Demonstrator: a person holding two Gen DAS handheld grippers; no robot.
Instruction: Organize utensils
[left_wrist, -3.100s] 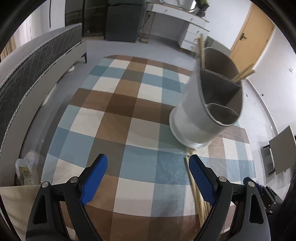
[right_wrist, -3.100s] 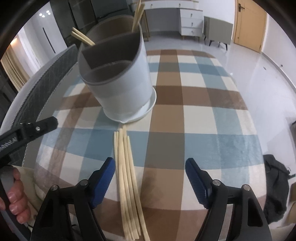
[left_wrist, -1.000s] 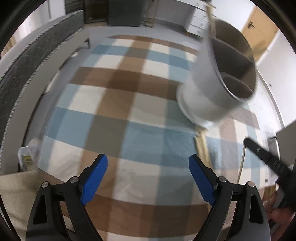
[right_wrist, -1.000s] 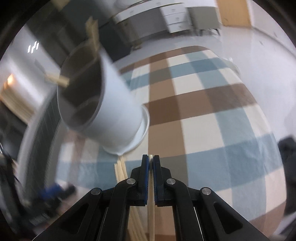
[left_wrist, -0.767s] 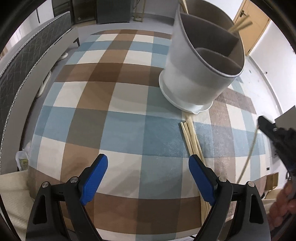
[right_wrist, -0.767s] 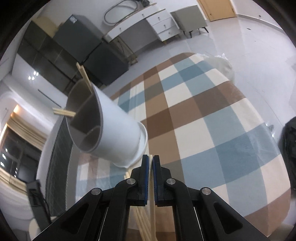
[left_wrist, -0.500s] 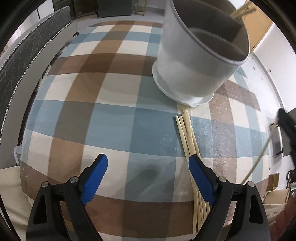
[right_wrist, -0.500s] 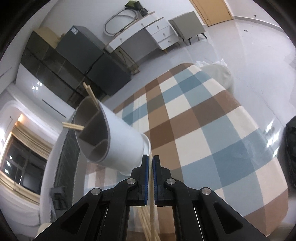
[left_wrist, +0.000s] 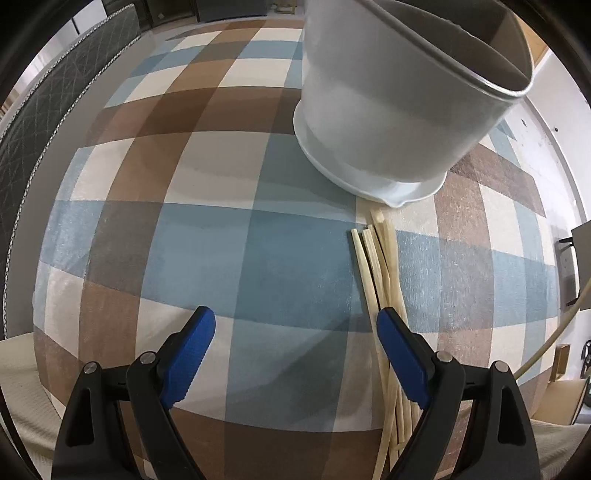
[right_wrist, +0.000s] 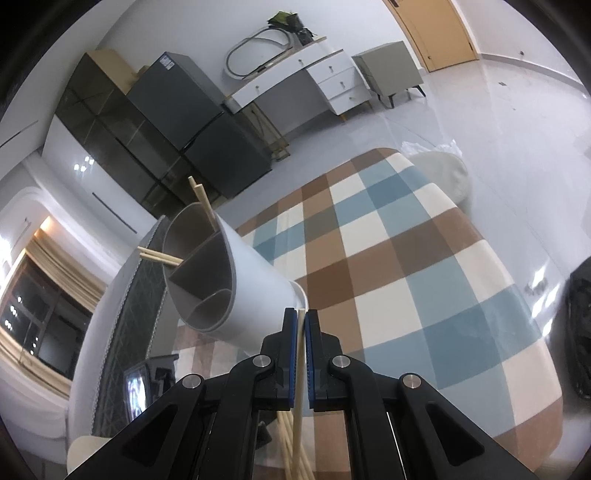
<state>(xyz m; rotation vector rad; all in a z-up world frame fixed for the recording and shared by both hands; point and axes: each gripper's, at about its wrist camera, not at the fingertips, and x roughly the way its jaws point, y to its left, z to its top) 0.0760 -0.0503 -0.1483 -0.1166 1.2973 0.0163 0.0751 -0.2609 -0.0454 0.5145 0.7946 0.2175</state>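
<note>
A white utensil holder (left_wrist: 399, 107) with grey inner dividers stands on the checked cloth (left_wrist: 229, 251). Several pale chopsticks (left_wrist: 380, 266) lie on the cloth just in front of its base. My left gripper (left_wrist: 295, 347) hangs open above the cloth, its right finger close over the chopsticks, nothing between its blue pads. In the right wrist view my right gripper (right_wrist: 301, 317) is shut on one chopstick (right_wrist: 299, 373), lifted off the cloth beside the utensil holder (right_wrist: 236, 288). Two pairs of chopsticks (right_wrist: 159, 257) stick out of its far compartments. The held chopstick (left_wrist: 554, 332) shows at the left wrist view's right edge.
The cloth covers a table whose edge (right_wrist: 509, 424) falls off to a shiny floor on the right. A dark quilted bed (left_wrist: 40, 110) runs along the left side. Cabinets, a white desk (right_wrist: 295, 85) and a door stand far behind.
My right gripper shut on one chopstick and rose with it, tipping up toward the room. My left gripper moved nearer the holder and lower over the lying chopsticks.
</note>
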